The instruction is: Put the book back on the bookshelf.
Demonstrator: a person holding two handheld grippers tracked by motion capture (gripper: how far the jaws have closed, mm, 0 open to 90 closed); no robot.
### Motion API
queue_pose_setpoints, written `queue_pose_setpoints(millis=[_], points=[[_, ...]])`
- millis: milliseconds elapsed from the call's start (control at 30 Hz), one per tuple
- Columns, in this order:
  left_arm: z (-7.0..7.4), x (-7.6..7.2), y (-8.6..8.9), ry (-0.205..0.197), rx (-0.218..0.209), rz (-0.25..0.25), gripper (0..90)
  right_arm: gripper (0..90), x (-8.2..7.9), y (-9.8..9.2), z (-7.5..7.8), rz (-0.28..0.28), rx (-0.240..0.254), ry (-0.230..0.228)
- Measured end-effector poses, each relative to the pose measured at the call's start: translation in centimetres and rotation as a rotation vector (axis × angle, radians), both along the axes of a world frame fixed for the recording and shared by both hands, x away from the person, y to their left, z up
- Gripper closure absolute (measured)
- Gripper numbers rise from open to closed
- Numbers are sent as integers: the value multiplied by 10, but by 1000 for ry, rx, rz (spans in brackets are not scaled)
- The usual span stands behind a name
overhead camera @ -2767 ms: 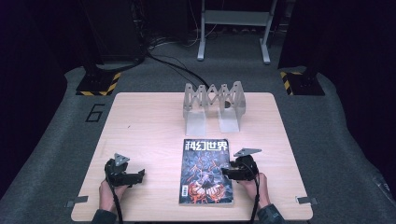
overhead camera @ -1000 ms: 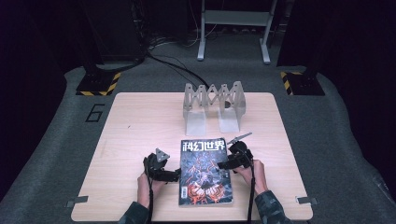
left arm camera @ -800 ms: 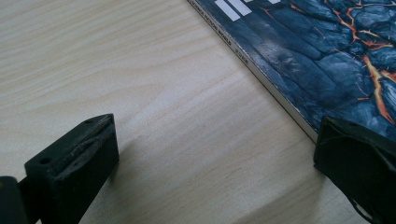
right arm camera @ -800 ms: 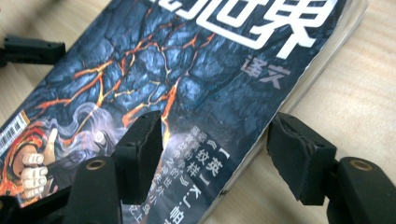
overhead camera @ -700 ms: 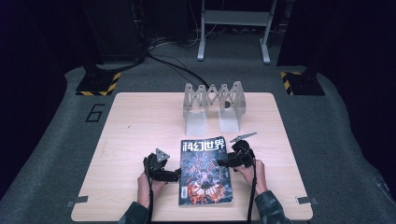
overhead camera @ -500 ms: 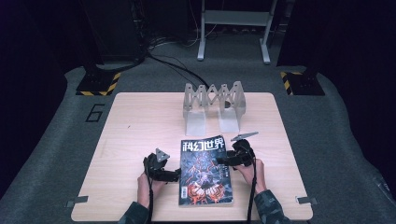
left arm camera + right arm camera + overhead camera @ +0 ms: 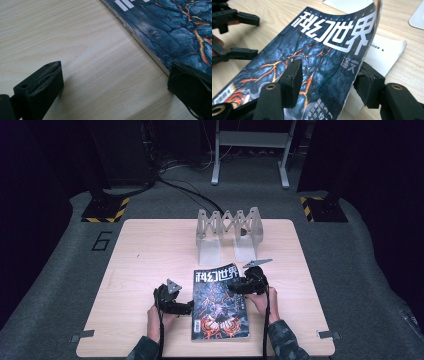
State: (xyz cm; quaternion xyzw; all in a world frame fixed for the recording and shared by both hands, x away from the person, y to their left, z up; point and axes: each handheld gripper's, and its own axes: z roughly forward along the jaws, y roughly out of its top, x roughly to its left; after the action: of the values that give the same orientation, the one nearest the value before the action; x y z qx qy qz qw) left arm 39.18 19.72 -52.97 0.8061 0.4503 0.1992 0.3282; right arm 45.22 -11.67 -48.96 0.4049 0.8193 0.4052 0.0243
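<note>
Magazine cover (image 7: pixel 329 57) between right hand-held gripper (image 7: pixel 329 85) jaws

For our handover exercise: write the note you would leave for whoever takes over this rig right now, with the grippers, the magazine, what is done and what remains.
Left gripper: open, jaws straddling the magazine's spine edge, one on the table, one over the cover; nothing gripped.
Right gripper: jaws have just been closing, the lifted front cover between them; no firm pinch visible yet.
Magazine: flat near the table's front edge, cover curling up at its right side, a white page exposed beneath.
Metal rack: behind, untouched.
Done: cover edge raised.
Left: probably pinch the cover and open it.
</note>
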Motion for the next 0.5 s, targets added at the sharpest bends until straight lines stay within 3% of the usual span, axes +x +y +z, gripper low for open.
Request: queue_pose_setpoints(millis=[333, 433, 500], points=[[0, 0, 0, 0, -1, 0, 0, 447, 12, 4, 0, -12, 9, -2], [0, 0, 0, -1, 0, 0, 0, 463, 18, 12, -1, -11, -17, -22], [0, 0, 0, 0, -1, 0, 0, 462, 18, 13, -1, -13, -20, -8]])
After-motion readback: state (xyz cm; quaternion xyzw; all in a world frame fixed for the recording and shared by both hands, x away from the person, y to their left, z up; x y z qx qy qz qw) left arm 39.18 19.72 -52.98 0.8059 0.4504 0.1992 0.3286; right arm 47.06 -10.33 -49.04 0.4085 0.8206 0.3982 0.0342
